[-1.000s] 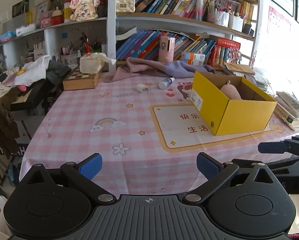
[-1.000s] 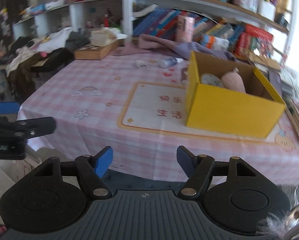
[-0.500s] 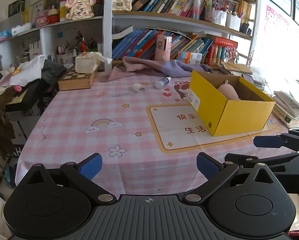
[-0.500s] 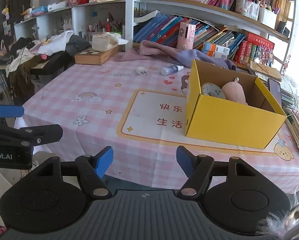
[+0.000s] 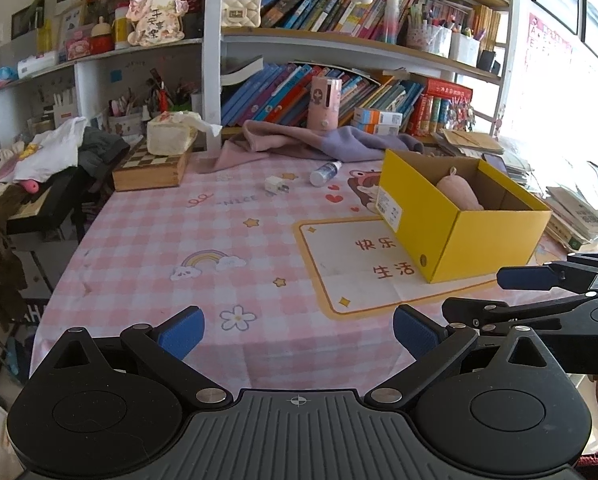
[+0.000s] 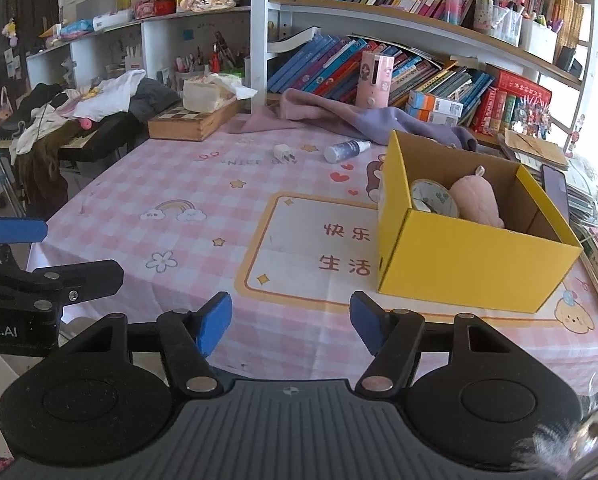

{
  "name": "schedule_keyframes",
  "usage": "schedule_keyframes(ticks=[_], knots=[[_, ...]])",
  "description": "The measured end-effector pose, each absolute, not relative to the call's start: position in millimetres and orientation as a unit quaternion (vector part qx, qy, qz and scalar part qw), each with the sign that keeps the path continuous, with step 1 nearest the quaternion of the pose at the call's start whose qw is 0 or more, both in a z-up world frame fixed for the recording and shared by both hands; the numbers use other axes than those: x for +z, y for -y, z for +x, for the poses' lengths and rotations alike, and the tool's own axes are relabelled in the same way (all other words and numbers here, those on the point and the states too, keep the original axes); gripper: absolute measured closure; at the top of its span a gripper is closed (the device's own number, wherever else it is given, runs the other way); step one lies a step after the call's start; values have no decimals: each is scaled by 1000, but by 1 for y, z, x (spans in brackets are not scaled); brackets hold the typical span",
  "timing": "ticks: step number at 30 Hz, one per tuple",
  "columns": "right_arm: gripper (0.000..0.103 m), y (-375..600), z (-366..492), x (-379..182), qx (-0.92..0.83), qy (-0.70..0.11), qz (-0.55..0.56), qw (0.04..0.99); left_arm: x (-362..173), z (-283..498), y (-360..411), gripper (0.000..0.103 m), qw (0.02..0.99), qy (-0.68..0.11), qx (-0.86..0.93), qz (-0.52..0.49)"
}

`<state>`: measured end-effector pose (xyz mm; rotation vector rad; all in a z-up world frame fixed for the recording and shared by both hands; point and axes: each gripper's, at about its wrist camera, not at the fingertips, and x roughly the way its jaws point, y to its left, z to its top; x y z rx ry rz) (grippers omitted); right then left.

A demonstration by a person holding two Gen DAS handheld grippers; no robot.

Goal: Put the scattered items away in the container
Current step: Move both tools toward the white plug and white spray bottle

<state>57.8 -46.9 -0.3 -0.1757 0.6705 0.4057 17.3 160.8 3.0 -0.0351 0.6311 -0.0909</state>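
You are holding the left gripper (image 5: 299, 330) and the right gripper (image 6: 291, 320) at the near edge of the pink checked tablecloth (image 5: 203, 240), both with fingers spread wide and gripping nothing, and a broad bare stretch of cloth is lying ahead of them. The open yellow cardboard box (image 6: 467, 256) is sitting toward the right, holding a pink plush toy (image 6: 477, 200) and a tape roll (image 6: 433, 198). The white plug adapter (image 6: 283, 153) and small spray bottle (image 6: 345, 150) are lying near the far edge, in front of the crumpled purple cloth (image 6: 339, 114) and crowded bookshelves (image 6: 379, 60).
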Motion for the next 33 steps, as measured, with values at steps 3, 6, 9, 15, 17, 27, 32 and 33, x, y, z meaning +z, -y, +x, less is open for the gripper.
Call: schedule_keyframes(ticks=[3, 6, 9, 15, 17, 27, 32, 33], knots=[[40, 40, 64, 0, 200, -322, -87, 921, 4, 22, -166, 1, 951, -305, -43, -17], [40, 36, 72, 1, 198, -319, -85, 923, 5, 28, -169, 1, 952, -302, -42, -12], [40, 33, 80, 0, 195, -321, -83, 923, 3, 35, -171, 1, 952, -304, -45, -10], [40, 25, 96, 0, 196, -322, -85, 923, -1, 48, -172, 1, 947, -316, -61, -4], [41, 20, 103, -1, 200, -323, -88, 921, -1, 52, -173, 1, 948, -311, -63, -3], [45, 7, 141, -6, 198, -337, -91, 916, -7, 85, -180, 1, 944, -323, -67, -12], [45, 1, 165, -6, 203, -341, -97, 913, -7, 104, -181, 1, 945, -321, -65, -16], [45, -1, 171, -6, 204, -342, -97, 912, -7, 109, -181, 1, 944, -322, -63, -16]])
